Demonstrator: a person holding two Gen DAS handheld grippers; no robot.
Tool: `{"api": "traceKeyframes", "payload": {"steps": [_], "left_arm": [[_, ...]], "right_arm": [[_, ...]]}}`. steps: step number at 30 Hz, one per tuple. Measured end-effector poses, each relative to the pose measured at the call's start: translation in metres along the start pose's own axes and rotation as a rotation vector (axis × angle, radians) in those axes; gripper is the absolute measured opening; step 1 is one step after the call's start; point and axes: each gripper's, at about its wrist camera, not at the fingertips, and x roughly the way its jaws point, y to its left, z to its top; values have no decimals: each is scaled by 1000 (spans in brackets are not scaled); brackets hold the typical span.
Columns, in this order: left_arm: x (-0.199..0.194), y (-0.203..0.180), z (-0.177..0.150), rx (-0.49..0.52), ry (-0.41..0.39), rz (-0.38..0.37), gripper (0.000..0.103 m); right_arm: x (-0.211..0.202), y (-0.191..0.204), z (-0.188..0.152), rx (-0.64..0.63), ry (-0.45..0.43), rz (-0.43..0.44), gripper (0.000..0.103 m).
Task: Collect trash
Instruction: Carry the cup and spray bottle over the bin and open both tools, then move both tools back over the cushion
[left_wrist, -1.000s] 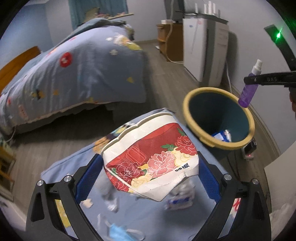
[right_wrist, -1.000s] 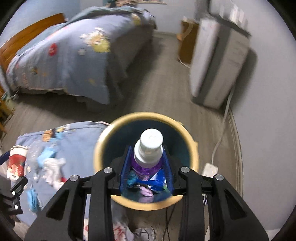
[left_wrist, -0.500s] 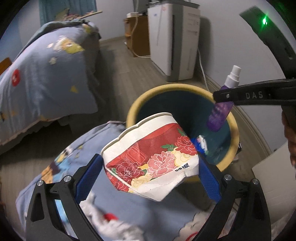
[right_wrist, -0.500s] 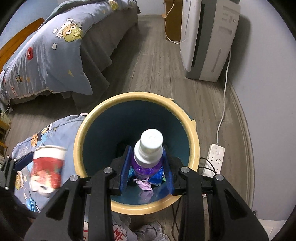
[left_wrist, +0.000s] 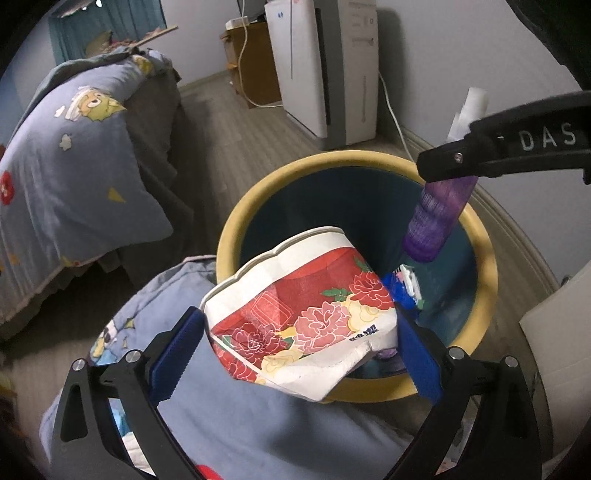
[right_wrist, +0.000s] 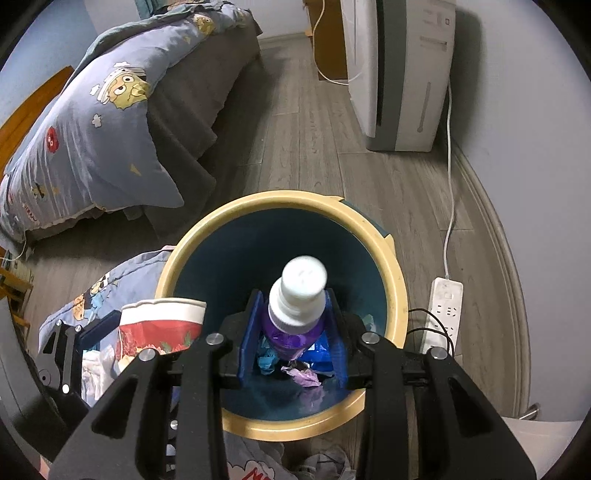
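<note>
Two rooms' worth of soft cloth could be cut from the biggest thing in sight, a bed (right_wrist: 122, 122) under a rumpled blue quilt printed with cartoon animals, a grey sheet hanging below it. Beyond it stands a tall, boxy white appliance (right_wrist: 402, 70) with a grey stripe, hard and smooth, on grey wood-grain floor planks (right_wrist: 306, 147). Near the wall lies a white power strip (right_wrist: 445, 314) with its cord running up along the baseboard. Closer in, a second blue cartoon cloth (left_wrist: 258, 417) lies spread beside the bin, with crumpled white scraps on it. The round bin (right_wrist: 395, 266) has a thick yellow rim and a dark teal inside, and blue and purple wrappers lie crumpled at its bottom. The left gripper (left_wrist: 299, 336) is closed part-way, its blue ribbed pads pressing both sides of a dented paper cup (left_wrist: 306, 317), white with a scalloped lip and red peony print, which hangs tilted over the bin's near rim. The right gripper (right_wrist: 293, 332) is narrowed onto a small purple plastic bottle (right_wrist: 295, 325) with a white ribbed cap, its blue pads flanking the body, and holds it upright above the open bin, inside the rim's circle.
</note>
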Motion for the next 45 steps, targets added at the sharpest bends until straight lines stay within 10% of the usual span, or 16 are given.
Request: {"api": "traceKeyframes", "payload": {"steps": [5,15,20,45], "left_arm": [[-6,6,-1,-33,-29,-41,98],[-16,7,-3,-18,-39,-4,98],[-44,26,-16,-52,-58,37,98],[-226,220,-181,-494,-51,306,98]], "right_arm": [[-3,-4,2,25,-19,-18,62],[-5,-9,2,57,-15,-26,65],[-13,0,2,53,-36,-12,98],[-54,177,-50,-269,-59,65,97]]}}
